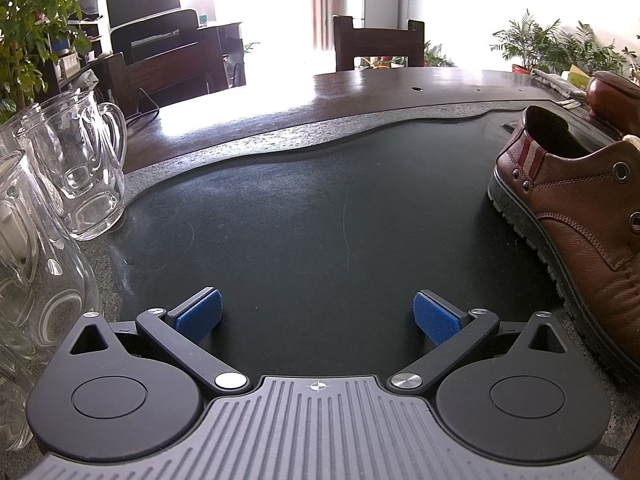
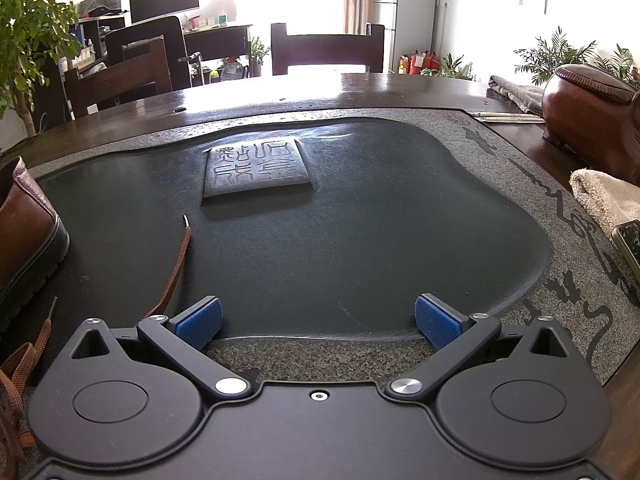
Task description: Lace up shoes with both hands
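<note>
A brown leather shoe (image 1: 576, 216) with a red-and-white heel tab lies on the dark stone tray at the right edge of the left wrist view; its empty eyelets show. Its toe (image 2: 24, 232) shows at the left edge of the right wrist view. A brown lace (image 2: 176, 268) trails from the lower left across the tray, its tip near the carved stone block. My left gripper (image 1: 318, 316) is open and empty, left of the shoe. My right gripper (image 2: 318, 320) is open and empty, right of the lace.
Glass mugs (image 1: 80, 168) and a glass jug (image 1: 36, 264) stand at the left. A carved stone block (image 2: 256, 170) sits on the stone tray (image 2: 400, 220). A white towel (image 2: 604, 196), a brown pot (image 2: 592, 108) and a phone (image 2: 630, 244) are at the right. Wooden chairs (image 2: 326, 52) stand behind the table.
</note>
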